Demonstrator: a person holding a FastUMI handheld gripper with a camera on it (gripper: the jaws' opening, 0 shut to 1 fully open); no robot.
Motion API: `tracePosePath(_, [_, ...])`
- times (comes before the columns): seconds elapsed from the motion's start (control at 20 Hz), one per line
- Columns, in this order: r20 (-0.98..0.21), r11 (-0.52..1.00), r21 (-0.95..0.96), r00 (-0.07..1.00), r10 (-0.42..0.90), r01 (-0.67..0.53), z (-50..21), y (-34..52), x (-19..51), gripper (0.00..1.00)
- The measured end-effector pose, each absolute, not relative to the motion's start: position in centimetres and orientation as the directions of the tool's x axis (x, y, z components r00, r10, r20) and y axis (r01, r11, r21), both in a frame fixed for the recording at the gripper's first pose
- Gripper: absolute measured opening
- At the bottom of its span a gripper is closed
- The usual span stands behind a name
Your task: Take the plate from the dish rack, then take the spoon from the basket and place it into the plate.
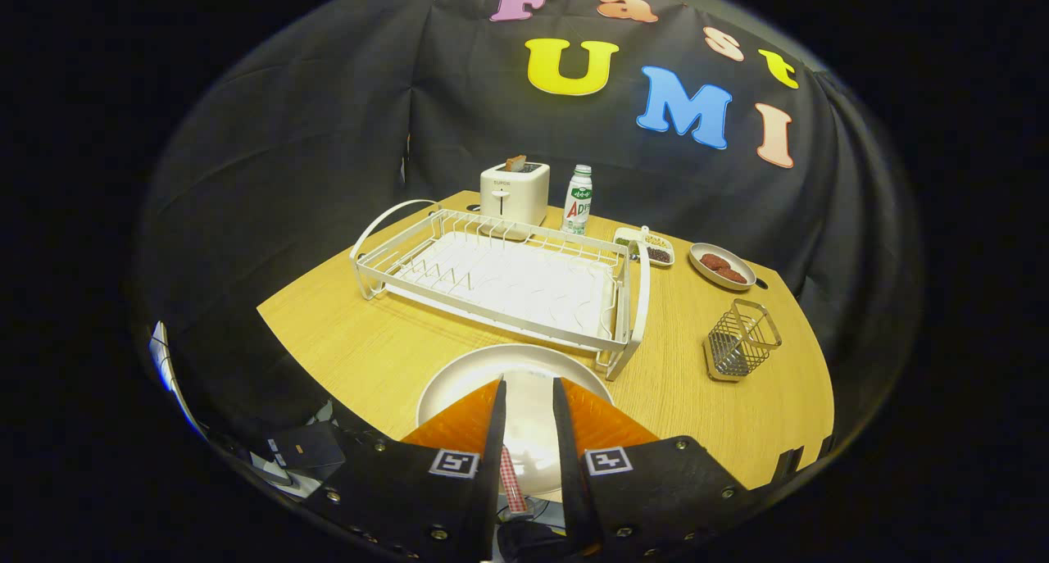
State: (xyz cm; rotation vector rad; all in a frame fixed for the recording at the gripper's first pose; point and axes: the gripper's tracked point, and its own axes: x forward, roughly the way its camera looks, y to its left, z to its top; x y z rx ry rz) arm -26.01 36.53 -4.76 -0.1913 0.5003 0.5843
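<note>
The black claw with orange fingers [529,391] stands slightly parted; a red-checked spoon handle [513,481] sits between them, contact unclear, over the round white plate [467,374] below; wire basket [740,342] beyond right.

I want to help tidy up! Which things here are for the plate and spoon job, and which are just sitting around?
For the job: plate on the table, under the gripper; empty dish rack; wire basket; a red-checked handle, maybe the spoon, between the fingers.

Just sitting around: toaster, bottle, snack tray, cookie dish.
</note>
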Motion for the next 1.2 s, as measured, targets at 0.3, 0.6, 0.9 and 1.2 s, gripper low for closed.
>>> tracePosePath(0.3, [-0.452,0.841,-0.052,0.764,0.461,-0.538,-2.1,35.9,-24.7,0.33])
tracePosePath(0.6, [-0.334,0.878,-0.077,0.842,0.424,-0.472,4.3,34.2,-22.3,0.33])
tracePosePath(0.9, [-0.104,0.925,-0.067,0.925,0.365,-0.373,15.0,31.3,-19.4,0.33])
tracePosePath(1.2, [0.044,0.953,-0.003,0.952,0.304,-0.304,21.9,28.6,-17.5,0.32])
